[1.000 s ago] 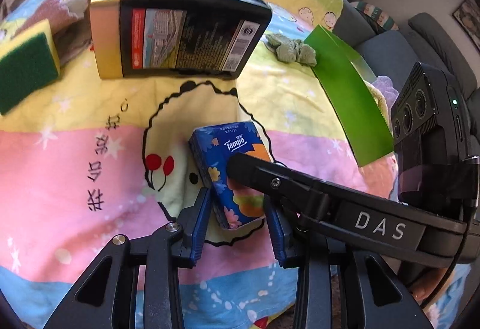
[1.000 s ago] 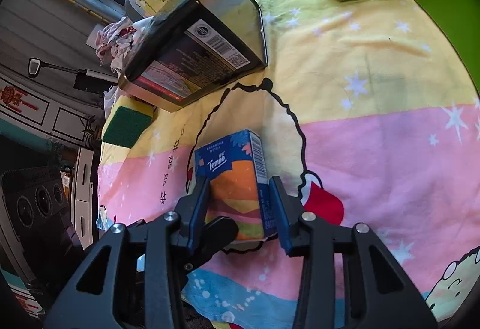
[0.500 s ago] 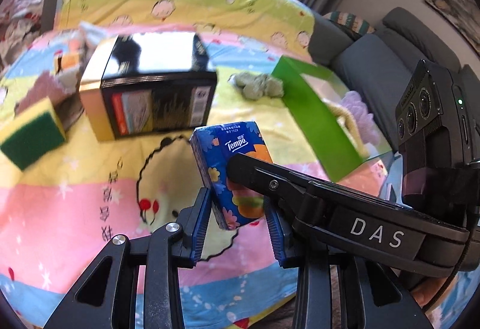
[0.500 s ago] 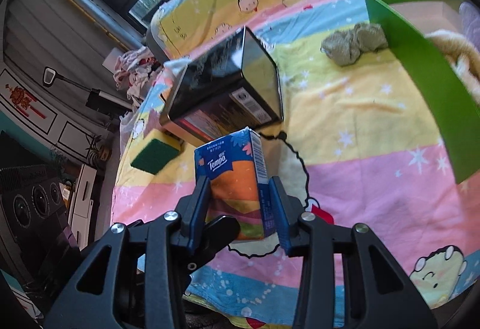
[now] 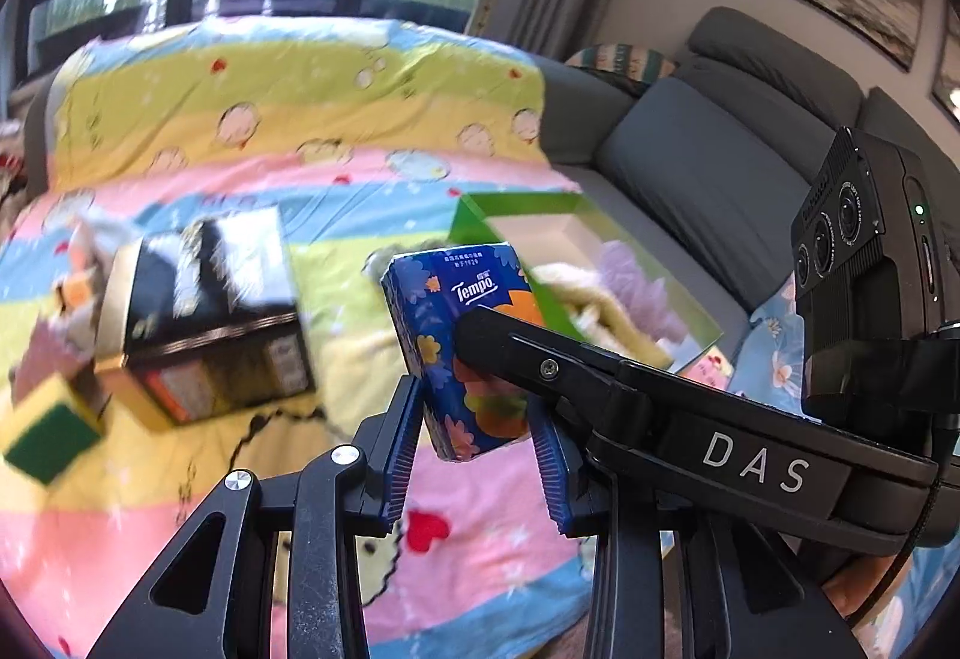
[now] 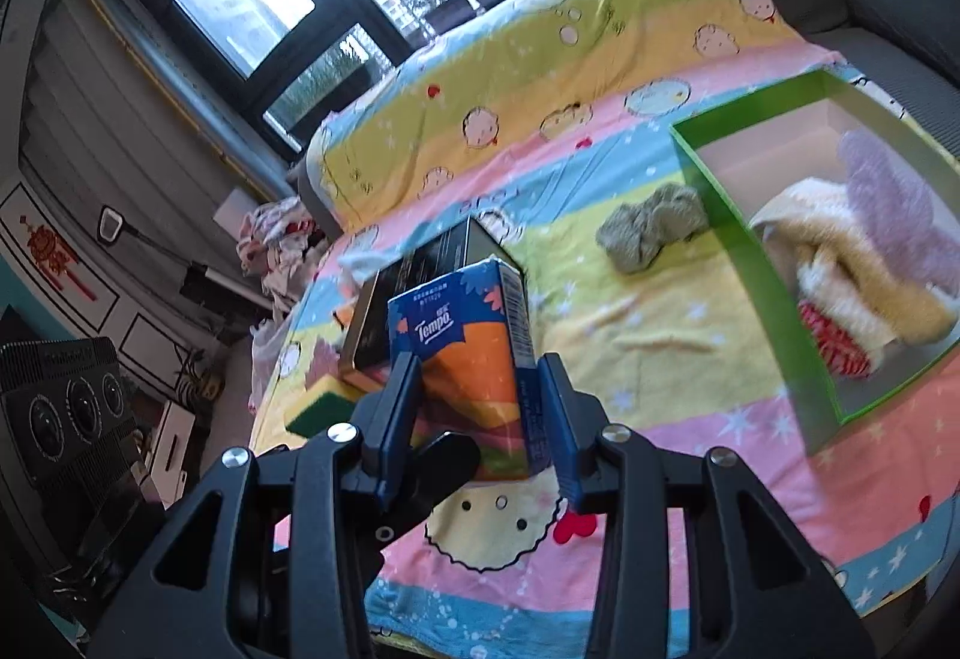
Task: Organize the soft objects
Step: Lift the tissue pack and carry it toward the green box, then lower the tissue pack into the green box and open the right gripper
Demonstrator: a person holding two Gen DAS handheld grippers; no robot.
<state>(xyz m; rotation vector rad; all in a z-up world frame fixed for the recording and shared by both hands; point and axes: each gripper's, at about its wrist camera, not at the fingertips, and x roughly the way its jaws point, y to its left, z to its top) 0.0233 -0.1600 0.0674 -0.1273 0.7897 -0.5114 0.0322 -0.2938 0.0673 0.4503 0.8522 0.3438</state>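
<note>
Both grippers had hold of the same thing: a blue and orange Tempo tissue pack [image 6: 462, 341], which stood upright and clear of the cartoon-print blanket [image 6: 630, 323] spread over the sofa. The right gripper [image 6: 480, 413] was closed to a narrow gap on the pack's lower half, its blue pads pressed against the two side faces. The left gripper [image 5: 474, 419] was likewise drawn in around the bottom of the tissue pack [image 5: 462, 353], with the right tool's finger reaching across in front of it in the left wrist view. Off to the right lay the green box [image 6: 744, 251], open-topped, with a cream fluffy cloth [image 6: 852, 269] and a lilac one [image 6: 888, 185] already inside. A crumpled grey-green cloth [image 6: 651, 227] sat on the blanket just beside the box's near wall, and a black carton [image 5: 204, 311] and a yellow-green sponge [image 5: 48, 431] lay farther left. The step in hand seemed to be the carry: the pack was up and held, not yet over the box. The next move would likely call for both hands to travel together toward the box without twisting the soft pack between them, clear the green wall, and then let go over the free space beside the cloths.
</note>
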